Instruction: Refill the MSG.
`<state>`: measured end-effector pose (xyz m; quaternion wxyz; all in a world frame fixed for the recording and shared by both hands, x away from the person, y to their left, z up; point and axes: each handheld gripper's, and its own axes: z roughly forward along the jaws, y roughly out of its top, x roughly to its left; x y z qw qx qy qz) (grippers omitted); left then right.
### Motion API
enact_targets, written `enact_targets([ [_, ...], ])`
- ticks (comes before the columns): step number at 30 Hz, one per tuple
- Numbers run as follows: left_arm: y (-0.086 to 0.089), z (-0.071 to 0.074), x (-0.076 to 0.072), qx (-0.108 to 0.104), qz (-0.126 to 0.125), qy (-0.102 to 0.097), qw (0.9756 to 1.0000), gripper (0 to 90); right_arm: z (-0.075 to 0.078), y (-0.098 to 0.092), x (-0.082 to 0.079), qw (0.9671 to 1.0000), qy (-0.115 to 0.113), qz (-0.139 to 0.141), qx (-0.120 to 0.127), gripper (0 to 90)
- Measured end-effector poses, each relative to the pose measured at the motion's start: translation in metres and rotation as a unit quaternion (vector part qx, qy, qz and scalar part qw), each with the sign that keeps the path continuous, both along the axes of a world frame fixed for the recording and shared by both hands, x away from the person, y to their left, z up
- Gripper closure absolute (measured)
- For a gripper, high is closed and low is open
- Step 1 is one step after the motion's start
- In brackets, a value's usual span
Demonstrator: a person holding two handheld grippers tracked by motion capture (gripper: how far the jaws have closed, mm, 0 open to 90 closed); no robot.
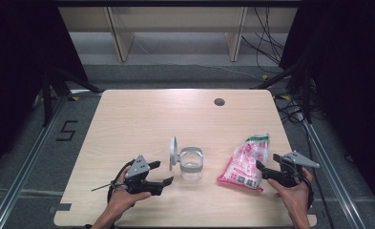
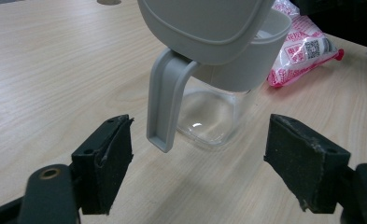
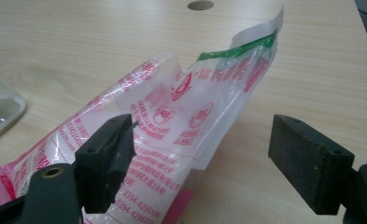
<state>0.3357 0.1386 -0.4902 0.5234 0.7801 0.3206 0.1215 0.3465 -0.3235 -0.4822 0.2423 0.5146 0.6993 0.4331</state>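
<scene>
Left hand (image 1: 120, 200) enters from the bottom edge at about 7 o'clock of the table (image 1: 142, 119), forearm angled up and right. It holds the left gripper (image 1: 162, 175) low over the wood, roughly level, jaws aimed toward 3 o'clock at the jar (image 1: 192, 163). Jaws stand wide apart with nothing between the pads. In the left gripper view the jar (image 2: 218, 93) sits just ahead of the left gripper (image 2: 197, 163), and its grey flip lid (image 2: 204, 23) is up, the latch arm hanging down toward the gap.

The jar is clear glass with a grey collar, upright just below table centre. The lid (image 1: 173, 152) stands on edge at the jar's 9 o'clock side.

Right hand (image 1: 295, 193) enters from the bottom right at about 5 o'clock, palm cupped under the right gripper (image 1: 261, 168), which points toward 9 o'clock. Jaws are fully spread and grip nothing. The pink-and-white plastic bag (image 1: 244, 164) lies just at their tips, at 3 o'clock of the jar and well apart from it, long axis running from 1 to 7 o'clock.

In the right gripper view the bag (image 3: 181, 121) rises ahead of the right gripper (image 3: 200, 163), its torn, green-striped top up and away. The left jaw overlaps the film; contact can't be told. The right jaw is clear of it.
</scene>
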Motion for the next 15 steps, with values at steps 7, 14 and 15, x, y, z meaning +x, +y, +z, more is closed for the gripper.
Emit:
enact_targets([
  [7,0.000,0.000,0.000,0.003,-0.003,-0.003,1.0000,22.6,-0.003,-0.004,0.010,1.0000,0.007,0.004,0.000,23.5],
  [14,-0.004,-0.002,-0.001,0.010,-0.010,-0.006,0.9999,22.9,-0.007,-0.001,0.019,0.9996,0.026,0.013,0.008,25.3],
  [15,-0.005,-0.003,-0.002,0.008,-0.006,0.000,1.0000,22.9,-0.007,0.002,0.019,0.9994,0.032,0.005,0.012,25.8],
])
